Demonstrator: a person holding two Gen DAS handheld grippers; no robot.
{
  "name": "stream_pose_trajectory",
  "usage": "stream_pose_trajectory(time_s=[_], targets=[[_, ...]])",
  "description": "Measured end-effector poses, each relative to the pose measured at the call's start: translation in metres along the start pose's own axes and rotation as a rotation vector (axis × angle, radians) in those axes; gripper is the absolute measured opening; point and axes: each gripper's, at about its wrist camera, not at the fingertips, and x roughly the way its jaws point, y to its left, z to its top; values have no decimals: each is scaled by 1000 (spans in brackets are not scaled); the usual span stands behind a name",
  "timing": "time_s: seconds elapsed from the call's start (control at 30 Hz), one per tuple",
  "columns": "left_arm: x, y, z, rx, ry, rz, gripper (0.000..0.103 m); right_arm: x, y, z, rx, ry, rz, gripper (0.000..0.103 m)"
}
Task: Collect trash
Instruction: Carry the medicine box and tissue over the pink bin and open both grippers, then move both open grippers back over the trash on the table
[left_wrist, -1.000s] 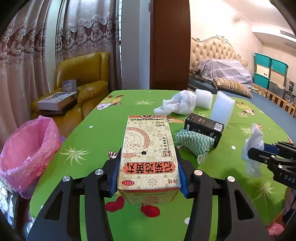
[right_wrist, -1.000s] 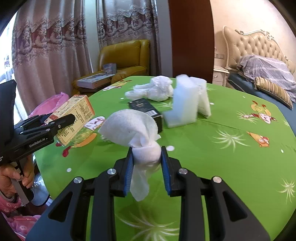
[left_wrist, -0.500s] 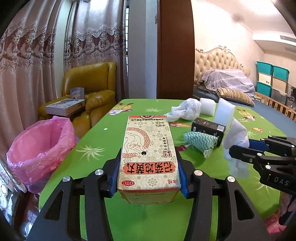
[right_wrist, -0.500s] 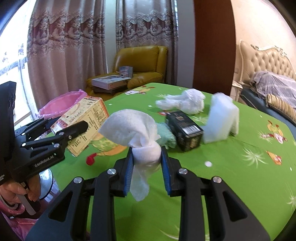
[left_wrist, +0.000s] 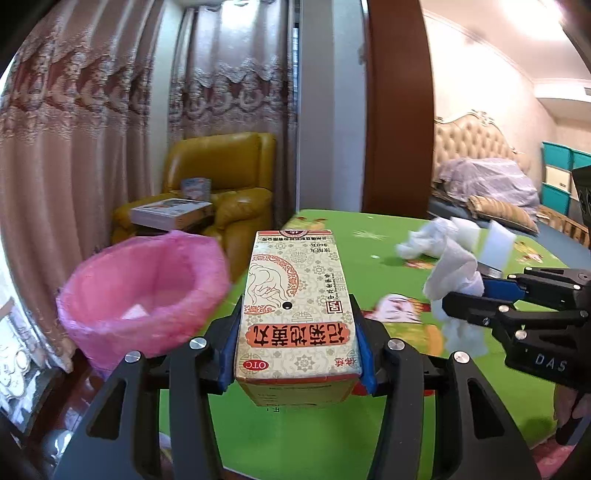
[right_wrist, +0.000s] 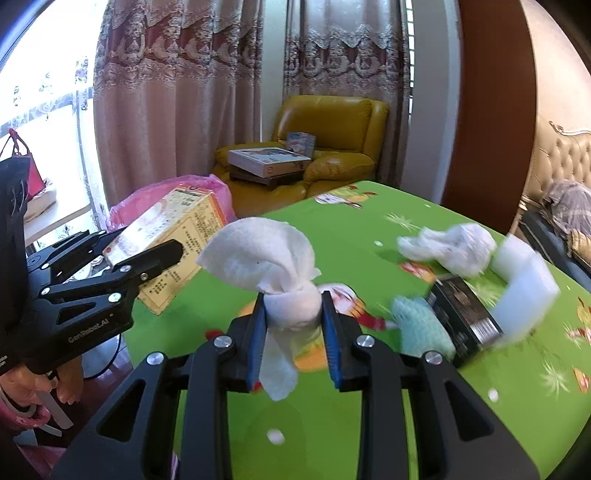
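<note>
Two grippers: both loaded
Left gripper (left_wrist: 297, 334): jaws pinching medicine box (left_wrist: 298, 306), beside pink bin bag (left_wrist: 144, 291)
Right gripper (right_wrist: 293, 321): jaws clamping white tissue wad (right_wrist: 273, 266) above green tabletop (right_wrist: 369, 424)

medicine box (left_wrist: 299, 306): printed carton, lifted, level, beside pink bin bag (left_wrist: 144, 291) | tissue wad (right_wrist: 280, 273): white, twisted, lifted above bench (right_wrist: 406, 406)

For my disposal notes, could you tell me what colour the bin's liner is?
Pink; the bin liner shows best in the left wrist view.
</note>
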Motion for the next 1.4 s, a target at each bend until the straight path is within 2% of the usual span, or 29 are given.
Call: stream_pose_trajectory(time_s=[0.3,0.5,0.6,0.87,0.93,0.97,1.0,1.13,1.27,1.37,1.4], targets=[[-10,61,12,-36,-19,118,48,43,38,41,-53,11,102,28],[-4,112,32,-78,11,149,48,79,67,74,-75,32,191,28],[8,145,42,-102,32,178,48,99,77,90,-61,44,241,29],[54,210,64,-186,112,172,48,150,108,121,-91,68,259,31],[65,222,71,-195,114,158,49,160,112,125,-101,66,279,39],[68,225,74,-197,116,156,49,164,112,126,-102,66,291,60],[73,231,78,-200,117,161,49,167,112,128,-98,57,292,73],[80,243,88,-229,107,190,50,160,98,129,-49,24,301,73],[67,238,87,-234,73,210,51,131,70,119,-6,-21,307,73],[55,224,80,-241,56,204,60,103,47,103,7,-42,274,73],[50,215,77,-244,53,189,68,92,37,96,9,-43,257,73]])
